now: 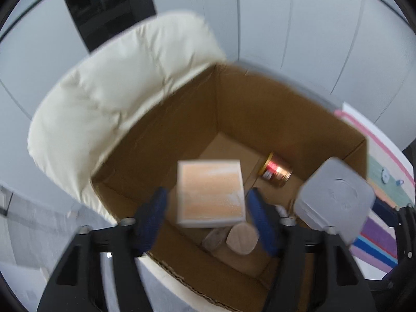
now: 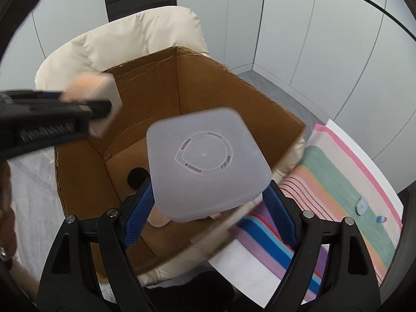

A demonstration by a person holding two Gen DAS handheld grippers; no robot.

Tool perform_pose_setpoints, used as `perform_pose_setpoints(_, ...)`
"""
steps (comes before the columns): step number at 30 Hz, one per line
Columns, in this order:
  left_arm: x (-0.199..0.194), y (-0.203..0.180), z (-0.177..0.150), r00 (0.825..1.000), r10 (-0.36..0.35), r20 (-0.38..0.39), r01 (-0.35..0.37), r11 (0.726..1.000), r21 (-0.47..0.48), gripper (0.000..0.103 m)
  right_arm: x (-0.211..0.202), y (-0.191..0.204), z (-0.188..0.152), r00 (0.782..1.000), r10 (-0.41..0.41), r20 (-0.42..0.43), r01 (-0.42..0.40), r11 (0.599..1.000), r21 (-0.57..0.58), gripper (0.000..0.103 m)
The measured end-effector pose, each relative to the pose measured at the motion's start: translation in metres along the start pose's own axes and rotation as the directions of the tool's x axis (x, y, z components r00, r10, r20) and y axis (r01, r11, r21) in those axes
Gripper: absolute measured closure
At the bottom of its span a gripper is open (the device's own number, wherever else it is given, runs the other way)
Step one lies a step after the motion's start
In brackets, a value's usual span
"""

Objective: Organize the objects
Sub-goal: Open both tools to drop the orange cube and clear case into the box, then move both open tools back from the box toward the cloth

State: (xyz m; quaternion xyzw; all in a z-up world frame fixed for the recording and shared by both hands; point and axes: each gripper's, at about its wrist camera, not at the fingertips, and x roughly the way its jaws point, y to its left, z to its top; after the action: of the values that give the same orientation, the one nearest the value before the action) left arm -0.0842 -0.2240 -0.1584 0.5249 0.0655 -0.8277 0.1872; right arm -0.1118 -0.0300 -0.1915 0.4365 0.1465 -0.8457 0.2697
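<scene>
Grey wall panels stood behind a carton (image 1: 234,109). Left gripper (image 1: 205,208) jaws were apart, a stiff, light box (image 1: 210,195) loose between them; right gripper (image 2: 208,202) jaws flanked a slippery container (image 2: 208,166), grip uncertain.

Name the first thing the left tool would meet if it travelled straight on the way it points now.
Most likely the flat square box loose between the left tool's open fingers; beyond it, the beige items on the cardboard box's floor. Depth is unclear.
</scene>
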Motion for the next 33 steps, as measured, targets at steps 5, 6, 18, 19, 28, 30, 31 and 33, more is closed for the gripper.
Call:
perform_pose_setpoints(5, 0.010, 0.013, -0.001, 0.995, -0.071, -0.068, 0.065, 0.994, -0.088, 0.015, 0.011, 0.003, 0.001, 1.000, -0.009, -0.010, 0.010, 1.000, 0.020, 0.000)
perform_pose_setpoints(6, 0.009, 0.013, 0.000, 0.996, -0.064, -0.064, 0.058, 0.994, -0.089, 0.015, 0.011, 0.003, 0.001, 1.000, -0.003, -0.013, 0.003, 1.000, 0.025, 0.000)
perform_pose_setpoints(18, 0.001, -0.004, -0.006, 0.998, -0.041, -0.046, 0.039, 0.998, -0.042, 0.014, 0.005, -0.007, -0.006, 1.000, -0.003, -0.017, 0.004, 0.999, 0.047, 0.000)
perform_pose_setpoints(19, 0.000, -0.005, -0.007, 0.998, -0.042, -0.046, 0.040, 0.998, -0.040, 0.014, 0.003, -0.010, -0.007, 1.000, -0.002, -0.017, 0.003, 0.999, 0.054, 0.000)
perform_pose_setpoints(28, -0.021, -0.026, -0.027, 0.996, -0.087, -0.037, 0.086, 0.996, -0.037, 0.015, -0.022, -0.028, -0.022, 1.000, -0.022, -0.006, 0.023, 0.995, 0.094, 0.000)
perform_pose_setpoints(30, -0.029, -0.036, -0.031, 0.994, -0.107, -0.027, 0.107, 0.994, -0.020, 0.015, -0.029, -0.035, -0.028, 1.000, -0.029, -0.006, 0.030, 0.993, 0.112, 0.000)
perform_pose_setpoints(31, -0.032, -0.040, -0.033, 0.993, -0.114, -0.022, 0.113, 0.993, -0.012, 0.015, -0.033, -0.038, -0.031, 0.999, -0.034, -0.004, 0.035, 0.992, 0.121, 0.000)
perform_pose_setpoints(33, -0.040, -0.049, -0.039, 0.993, -0.115, -0.010, 0.115, 0.993, 0.003, 0.015, -0.042, -0.045, -0.038, 0.999, -0.042, -0.001, 0.041, 0.990, 0.137, 0.000)
